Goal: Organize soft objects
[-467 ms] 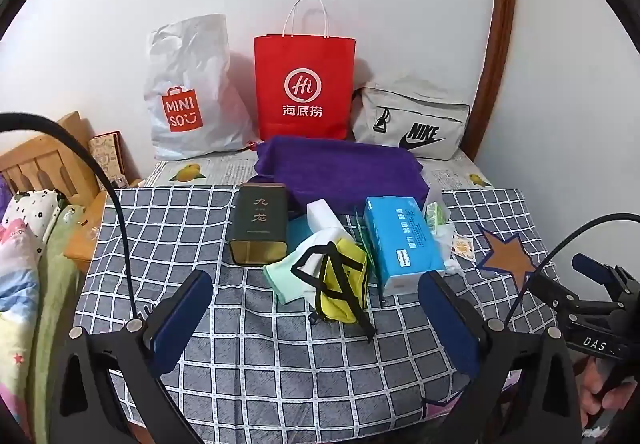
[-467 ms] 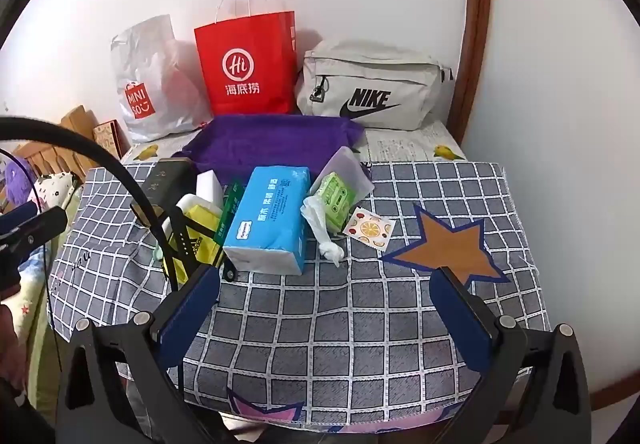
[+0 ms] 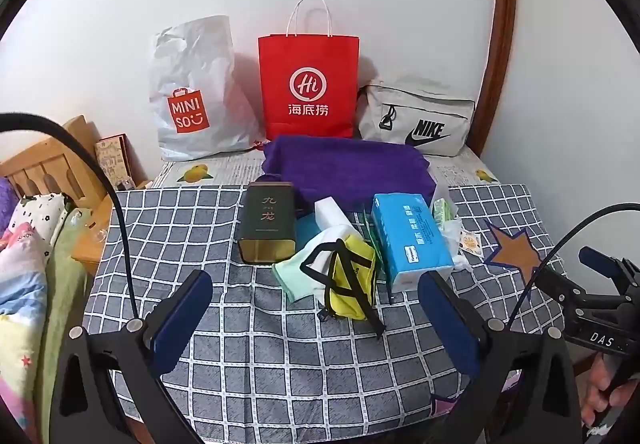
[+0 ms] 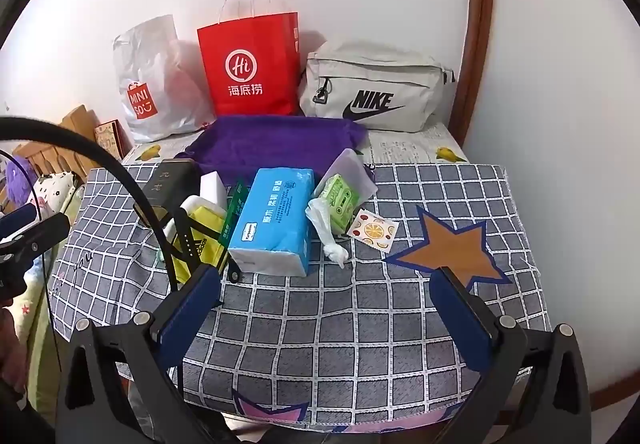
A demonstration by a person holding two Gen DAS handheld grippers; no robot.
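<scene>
A pile lies mid-table on the checked cloth (image 3: 248, 356): a blue tissue pack (image 3: 408, 236) (image 4: 274, 220), a yellow pouch with black straps (image 3: 352, 280) (image 4: 196, 232), a pale green cloth (image 3: 292, 276), a white block (image 3: 330, 210), a dark tea tin (image 3: 268, 222) (image 4: 168, 184) and a green packet (image 4: 340, 200) in clear plastic. A folded purple towel (image 3: 352, 168) (image 4: 276, 142) lies behind them. My left gripper (image 3: 316, 318) is open, hovering in front of the yellow pouch. My right gripper (image 4: 328, 308) is open too, in front of the tissue pack.
Against the wall stand a white MINISO bag (image 3: 196, 92), a red paper bag (image 3: 308, 84) and a grey Nike bag (image 3: 416, 120). A fruit sticker (image 4: 372, 230) and crumpled white plastic (image 4: 324, 228) lie right of the tissue pack. A bed (image 3: 32, 244) borders the table's left.
</scene>
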